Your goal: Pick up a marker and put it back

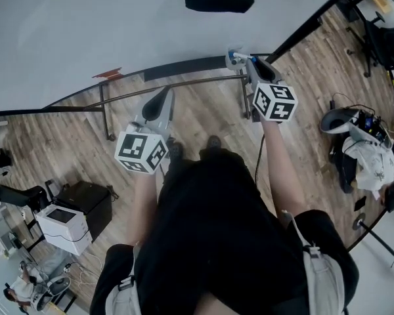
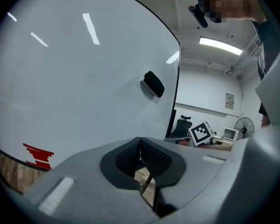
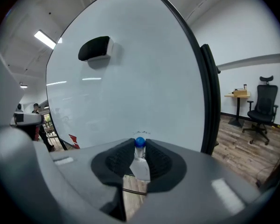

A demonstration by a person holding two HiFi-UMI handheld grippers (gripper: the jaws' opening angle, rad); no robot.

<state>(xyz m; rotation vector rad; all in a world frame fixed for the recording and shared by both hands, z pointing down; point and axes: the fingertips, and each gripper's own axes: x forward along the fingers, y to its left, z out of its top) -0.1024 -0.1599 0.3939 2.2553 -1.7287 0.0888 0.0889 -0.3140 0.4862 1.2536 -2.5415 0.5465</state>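
**Desk:** What do you have in the right gripper (image 3: pixel 139 146)?

**Operator:** I see its fingers (image 3: pixel 119 160) closed partway on a marker (image 3: pixel 140 164). The pads press its white barrel from both sides. The blue end sticks out just past the fingertips and points at the whiteboard (image 3: pixel 130 87). I can't tell whether the blue end touches the board. There is a faint dark squiggle on the board just above it.

**Desk:** And the left?

**Operator:** The left gripper (image 2: pixel 140 141) has its fingertips together with nothing between them. Behind the tips, a narrow gap between the pads shows only wooden floor. From the head view I see it held lower than the right one and well apart from the marker.

**Desk:** What lies beyond the fingers?

**Operator:** Ahead of both pairs of fingertips is the whiteboard. Past the left fingertips, low and to their left, I see red strokes (image 2: pixel 37 155) on the board. Higher up, above the right fingertips and to their left, a black eraser (image 3: pixel 95 48) sits on the board face. Farther off, beyond the board's dark edge to the right of the right fingers, an office chair (image 3: pixel 263 108) stands on the wooden floor.
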